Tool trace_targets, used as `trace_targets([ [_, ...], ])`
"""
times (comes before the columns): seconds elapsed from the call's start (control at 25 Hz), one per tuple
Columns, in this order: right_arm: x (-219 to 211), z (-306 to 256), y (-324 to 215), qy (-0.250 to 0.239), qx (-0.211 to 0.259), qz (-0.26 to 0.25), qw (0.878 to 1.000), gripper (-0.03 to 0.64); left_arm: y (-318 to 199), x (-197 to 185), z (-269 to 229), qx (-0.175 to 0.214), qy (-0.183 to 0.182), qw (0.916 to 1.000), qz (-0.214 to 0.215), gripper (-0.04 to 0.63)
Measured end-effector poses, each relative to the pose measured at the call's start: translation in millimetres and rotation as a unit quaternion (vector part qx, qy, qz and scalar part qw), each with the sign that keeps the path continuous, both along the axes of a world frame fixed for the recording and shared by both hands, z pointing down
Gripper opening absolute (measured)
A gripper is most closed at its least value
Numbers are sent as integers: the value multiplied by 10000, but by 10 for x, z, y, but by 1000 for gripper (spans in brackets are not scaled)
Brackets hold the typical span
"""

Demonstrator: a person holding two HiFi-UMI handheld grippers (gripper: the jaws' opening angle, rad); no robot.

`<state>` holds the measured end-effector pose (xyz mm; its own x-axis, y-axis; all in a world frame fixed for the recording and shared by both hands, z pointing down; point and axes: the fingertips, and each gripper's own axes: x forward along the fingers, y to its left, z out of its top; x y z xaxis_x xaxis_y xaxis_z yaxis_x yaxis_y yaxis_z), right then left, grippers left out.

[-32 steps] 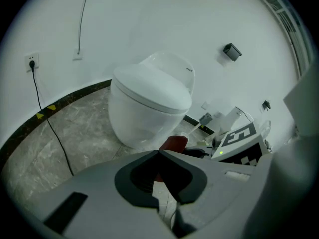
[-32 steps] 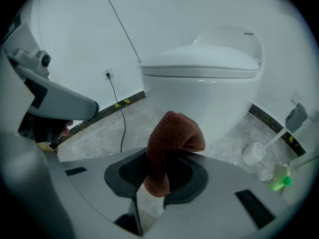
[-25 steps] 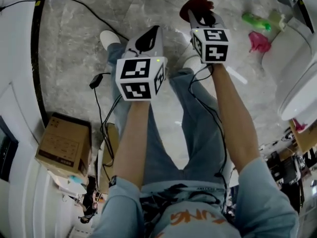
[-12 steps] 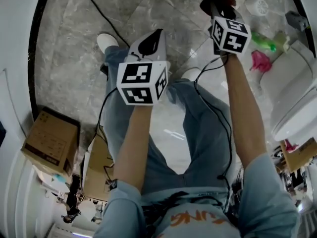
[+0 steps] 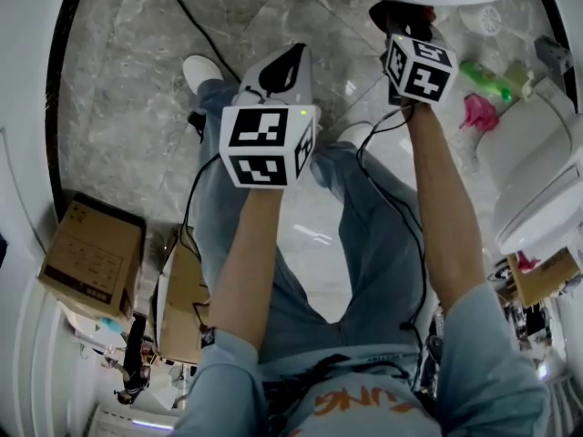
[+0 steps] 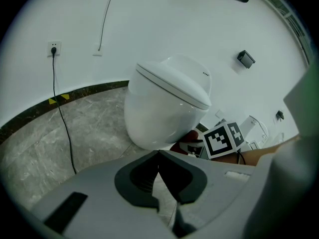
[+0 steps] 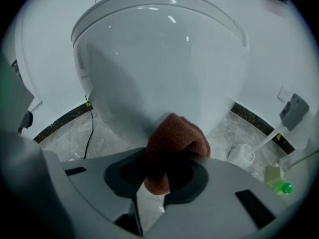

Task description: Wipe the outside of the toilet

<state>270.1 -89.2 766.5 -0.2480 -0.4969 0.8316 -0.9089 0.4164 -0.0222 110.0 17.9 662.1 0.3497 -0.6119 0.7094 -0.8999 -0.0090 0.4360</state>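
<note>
– Which way does the toilet (image 7: 159,59) face, seen from the right claw (image 7: 167,156)?

– Nose-on. Its rounded front points straight at that claw, and its long axis runs away from the claw, back to the wall (image 7: 45,44). The lid (image 6: 172,81) is down. Looking along the left claw (image 6: 159,156), the same bowl is ahead and a little to the right, with its front end turned left.

– And what is the right claw doing?

– It is closed tight on a reddish-brown cloth (image 7: 174,138). The cloth bulges up over the jaws and one end hangs down between them. It sits close under the low front of the bowl, but I cannot tell whether it touches the porcelain.

– The left one?

– Its jaws meet at the tips with nothing between them. It hangs over the floor (image 6: 40,138), to the left of the right claw and further back from the bowl.

– Anything else near the right claw?

– A white brush holder (image 7: 241,156) and a green bottle (image 7: 281,187) stand on the floor to its right.
</note>
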Motion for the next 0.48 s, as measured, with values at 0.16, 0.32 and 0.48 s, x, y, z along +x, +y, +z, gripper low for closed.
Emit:
trace_targets([
  [0.16, -153, 38, 81, -6, -117, 141, 9998, 84, -32, -246, 67, -67, -19, 9999, -133, -5],
  [0.32, -380, 58, 174, -14, -226, 126, 9997, 84, -61, -401, 108, -128, 40, 9998, -168, -5],
  [0.48, -575, 63, 237, -37, -321, 177, 9993, 84, -100, -512, 138, -168, 95, 9997, -125, -5],
])
